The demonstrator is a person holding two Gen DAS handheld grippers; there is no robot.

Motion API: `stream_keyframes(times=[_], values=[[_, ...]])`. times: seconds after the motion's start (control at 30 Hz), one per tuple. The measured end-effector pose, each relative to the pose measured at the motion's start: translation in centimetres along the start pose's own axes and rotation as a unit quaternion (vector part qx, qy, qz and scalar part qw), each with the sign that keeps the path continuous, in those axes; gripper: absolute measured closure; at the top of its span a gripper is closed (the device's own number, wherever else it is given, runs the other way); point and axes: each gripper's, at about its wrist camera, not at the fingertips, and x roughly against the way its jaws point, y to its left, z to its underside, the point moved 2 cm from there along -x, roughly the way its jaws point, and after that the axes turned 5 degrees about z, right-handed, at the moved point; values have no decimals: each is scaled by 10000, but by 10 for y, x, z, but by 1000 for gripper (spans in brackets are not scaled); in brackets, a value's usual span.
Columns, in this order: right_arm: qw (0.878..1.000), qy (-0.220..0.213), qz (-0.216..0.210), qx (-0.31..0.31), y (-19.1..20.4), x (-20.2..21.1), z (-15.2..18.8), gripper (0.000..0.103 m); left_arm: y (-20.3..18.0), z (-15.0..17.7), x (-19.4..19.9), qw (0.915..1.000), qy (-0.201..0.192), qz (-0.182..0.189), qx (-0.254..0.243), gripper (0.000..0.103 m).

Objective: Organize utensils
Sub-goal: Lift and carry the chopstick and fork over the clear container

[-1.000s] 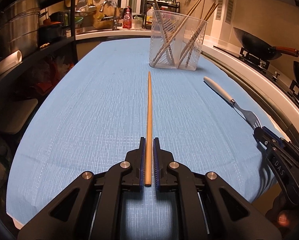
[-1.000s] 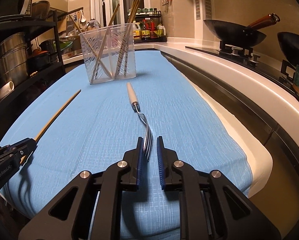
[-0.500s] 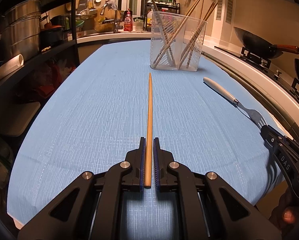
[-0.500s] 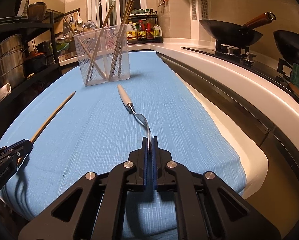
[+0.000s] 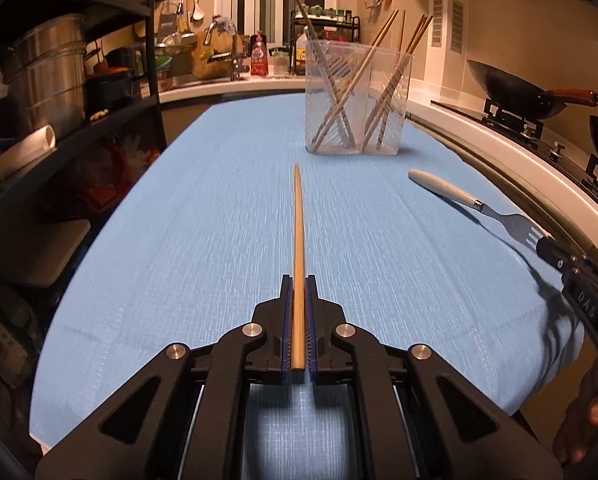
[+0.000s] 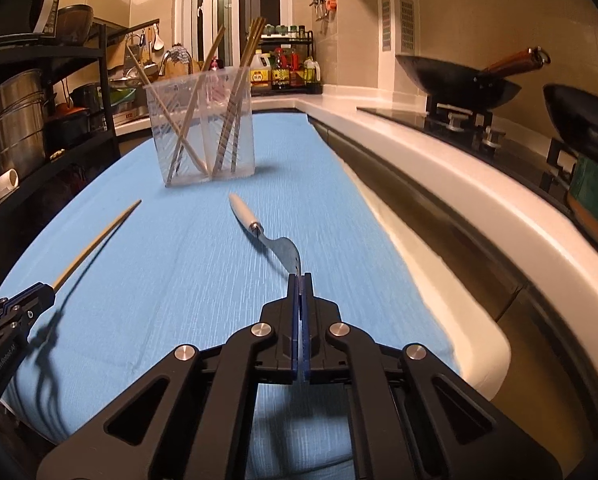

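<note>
My left gripper [image 5: 298, 286] is shut on a wooden chopstick [image 5: 298, 236] that points forward, lifted off the blue cloth. It also shows in the right wrist view [image 6: 95, 240], held by the left gripper [image 6: 43, 294]. My right gripper [image 6: 301, 280] is shut on the tines of a white-handled fork [image 6: 259, 228], lifted above the cloth. The fork shows in the left wrist view [image 5: 459, 196], with the right gripper [image 5: 547, 246] on its tines. A clear two-compartment holder [image 5: 357, 100], [image 6: 203, 128] with several chopsticks stands farther ahead.
The table under the blue cloth [image 5: 199, 220] has a white counter edge [image 6: 439, 184] on the right, with woks [image 6: 459, 80] on a stove. Black shelves with metal pots [image 5: 47, 76] stand on the left. A sink and bottles [image 5: 255, 56] lie beyond.
My right gripper closed on the fork's tines and raised it off the cloth. My left gripper has lifted the chopstick off the cloth. Both moved slightly up.
</note>
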Motion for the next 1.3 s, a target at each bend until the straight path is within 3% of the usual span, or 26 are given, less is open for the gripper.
stream_keyframes(times=[0.3, 0.6, 0.87, 1.1, 1.3], values=[[9991, -335, 97, 227, -7, 35, -34, 102, -3, -16, 36, 9981, -564, 11, -264, 97], [9973, -682, 59, 249, -19, 72, -84, 102, 7, -73, 78, 9939, -1025, 368, -196, 97], [9964, -829, 41, 186, -17, 94, -112, 102, 22, -125, 100, 9932, -800, 785, 298, 97], [9958, -853, -21, 345, -4, 100, -141, 102, 15, -159, 103, 9947, -385, 915, 283, 97], [9957, -853, -108, 354, 7, 103, -179, 102, 3, -183, 108, 9955, -352, 884, 29, 97]])
